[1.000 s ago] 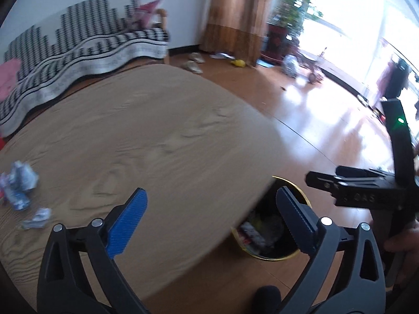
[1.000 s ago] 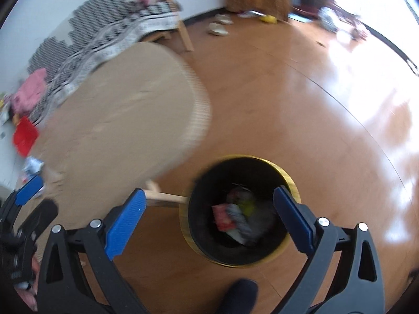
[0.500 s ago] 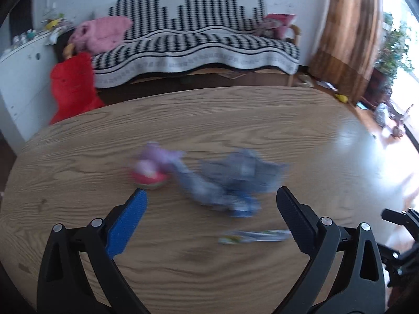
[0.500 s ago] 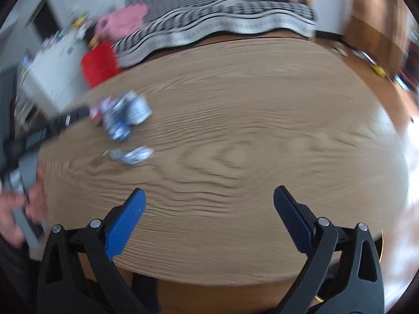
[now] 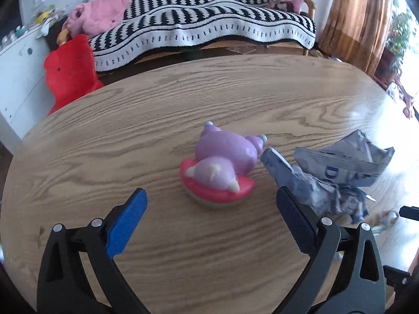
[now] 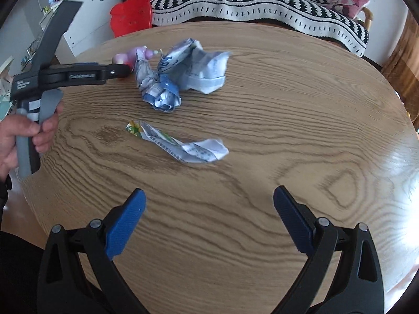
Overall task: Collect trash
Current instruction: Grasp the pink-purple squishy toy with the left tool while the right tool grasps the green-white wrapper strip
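A crumpled blue-and-white wrapper (image 6: 180, 76) lies on the oval wooden table (image 6: 288, 136), and it shows at the right of the left wrist view (image 5: 337, 172). A smaller flattened wrapper (image 6: 180, 144) lies nearer me, just ahead of my right gripper (image 6: 209, 219), which is open and empty. My left gripper (image 5: 212, 219) is open and empty, just short of a purple and pink toy (image 5: 220, 167); the toy also shows in the right wrist view (image 6: 131, 56). The left gripper's body (image 6: 65, 76) appears there beside the crumpled wrapper.
A striped sofa (image 5: 204, 26) stands behind the table with a pink plush (image 5: 97, 15) and a red object (image 5: 70, 68) at its left. A white cabinet (image 6: 86, 13) is at the far left. A brown curtain (image 5: 358, 21) hangs at the right.
Both grippers swung from the trash bin on the floor back over the table. The left one has closed in on the toy and wrappers; the right one now faces the small wrapper.
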Demonstrator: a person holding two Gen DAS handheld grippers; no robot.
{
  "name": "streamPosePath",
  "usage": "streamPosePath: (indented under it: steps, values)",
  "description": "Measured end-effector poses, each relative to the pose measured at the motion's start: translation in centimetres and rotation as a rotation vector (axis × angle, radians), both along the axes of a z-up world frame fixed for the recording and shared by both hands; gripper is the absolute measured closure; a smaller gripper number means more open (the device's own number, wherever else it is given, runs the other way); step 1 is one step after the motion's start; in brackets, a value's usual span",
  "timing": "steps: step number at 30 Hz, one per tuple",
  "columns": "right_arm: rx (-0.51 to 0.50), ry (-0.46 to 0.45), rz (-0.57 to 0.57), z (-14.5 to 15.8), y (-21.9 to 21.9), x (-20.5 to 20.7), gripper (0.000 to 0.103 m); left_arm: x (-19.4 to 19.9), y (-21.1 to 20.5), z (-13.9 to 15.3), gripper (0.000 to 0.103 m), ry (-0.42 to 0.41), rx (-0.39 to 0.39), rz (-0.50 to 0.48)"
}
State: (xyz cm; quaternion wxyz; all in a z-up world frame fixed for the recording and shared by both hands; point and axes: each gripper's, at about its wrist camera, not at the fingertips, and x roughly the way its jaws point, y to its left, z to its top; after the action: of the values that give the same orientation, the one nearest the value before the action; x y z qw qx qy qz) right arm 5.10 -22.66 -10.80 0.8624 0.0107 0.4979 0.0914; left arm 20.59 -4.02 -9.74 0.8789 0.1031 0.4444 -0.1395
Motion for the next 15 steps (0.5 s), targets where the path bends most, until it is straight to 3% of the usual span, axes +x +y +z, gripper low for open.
streamPosePath:
  steps: [5, 7, 9, 15]
  values:
    - [-0.006, -0.018, 0.02, 0.1, 0.9, 1.2, 0.008, 1.8, 0.3, -0.9, 0.008, 0.019, -0.02, 0.009]
    - [-0.013, -0.031, 0.035, 0.1, 1.2, 1.6, 0.008, 2.1, 0.6, -0.9, 0.017, 0.013, -0.047, 0.017]
    - [-0.032, -0.036, 0.05, 0.1, 1.7, 2.1, 0.008, 2.2, 0.5, -0.8, 0.046, 0.016, -0.073, 0.019]
    - [-0.107, -0.084, 0.089, 0.1, 3.5, 3.3, 0.008, 1.1, 0.7, -0.5, 0.05, 0.015, -0.046, 0.033]
